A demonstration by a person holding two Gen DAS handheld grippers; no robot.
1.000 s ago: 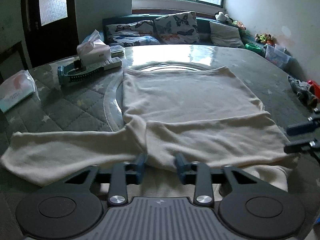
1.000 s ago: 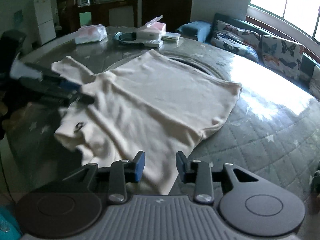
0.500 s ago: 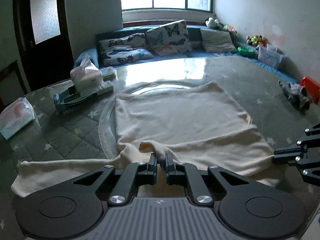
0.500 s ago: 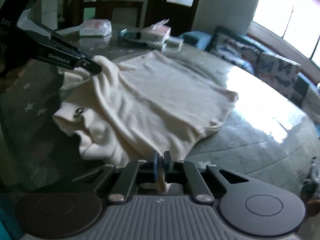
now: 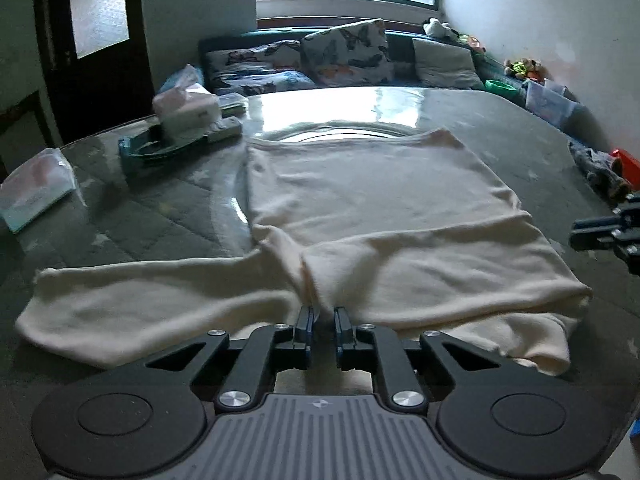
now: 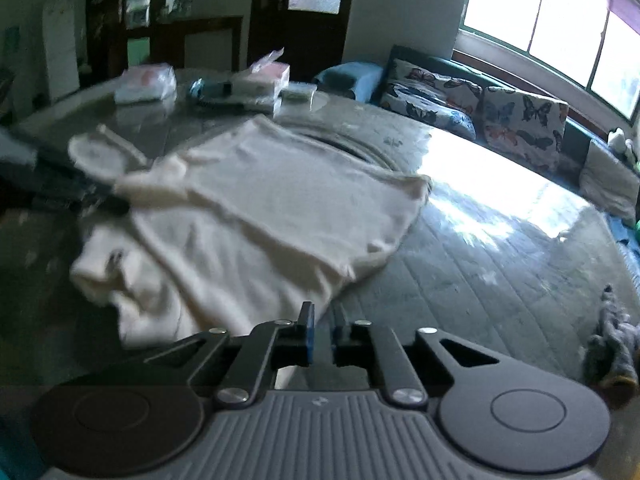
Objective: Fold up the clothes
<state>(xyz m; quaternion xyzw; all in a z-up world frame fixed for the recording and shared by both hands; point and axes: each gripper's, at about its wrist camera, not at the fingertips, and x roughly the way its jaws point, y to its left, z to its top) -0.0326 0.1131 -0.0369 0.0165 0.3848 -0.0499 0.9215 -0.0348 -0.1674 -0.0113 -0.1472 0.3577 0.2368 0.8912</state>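
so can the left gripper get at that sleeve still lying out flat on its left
Probably yes. The sleeve lies flat on the table just left of the left gripper, with nothing on or before it. But its jaws look nearly shut on a fold of the sweater, so it likely must let go first.

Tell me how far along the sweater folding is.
Done: one sleeve is folded across the sweater body. In hand: the left claw pinches the near edge. Left: the other sleeve lies stretched out flat, and the body is unfolded.
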